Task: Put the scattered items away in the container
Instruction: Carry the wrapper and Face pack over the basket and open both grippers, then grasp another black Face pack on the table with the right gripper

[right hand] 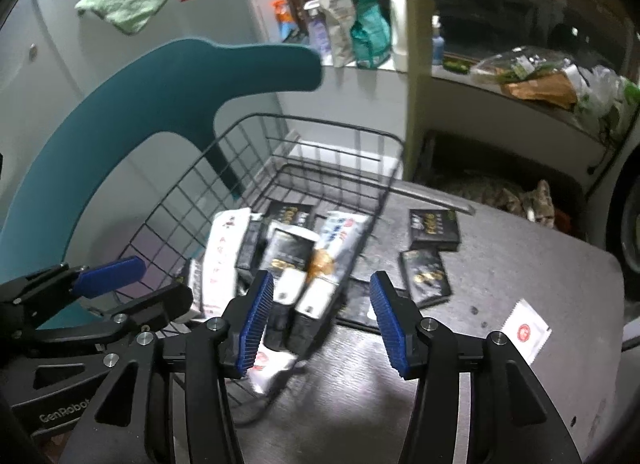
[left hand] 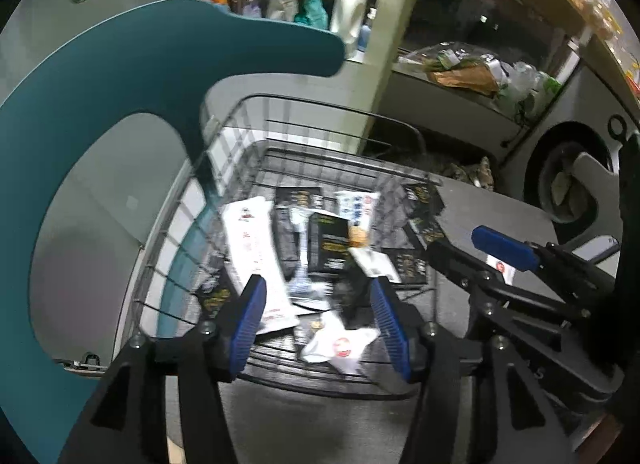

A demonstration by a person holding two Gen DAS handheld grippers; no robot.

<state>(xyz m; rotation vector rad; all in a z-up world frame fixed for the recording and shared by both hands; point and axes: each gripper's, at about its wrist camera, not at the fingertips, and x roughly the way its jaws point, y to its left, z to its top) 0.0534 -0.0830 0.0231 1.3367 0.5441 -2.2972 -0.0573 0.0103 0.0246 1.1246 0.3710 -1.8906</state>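
A black wire basket stands on the grey table and holds several white and black sachets. My left gripper is open and empty just above the basket's near end. My right gripper is open and empty at the basket's right wall; it also shows in the left wrist view. Black packets lie on the table right of the basket. A white sachet with a red seal lies further right.
A teal chair back curves behind and left of the basket. A shelf with bottles and pouches stands behind. A cat sits beyond the table's far edge. A washing machine is at the right.
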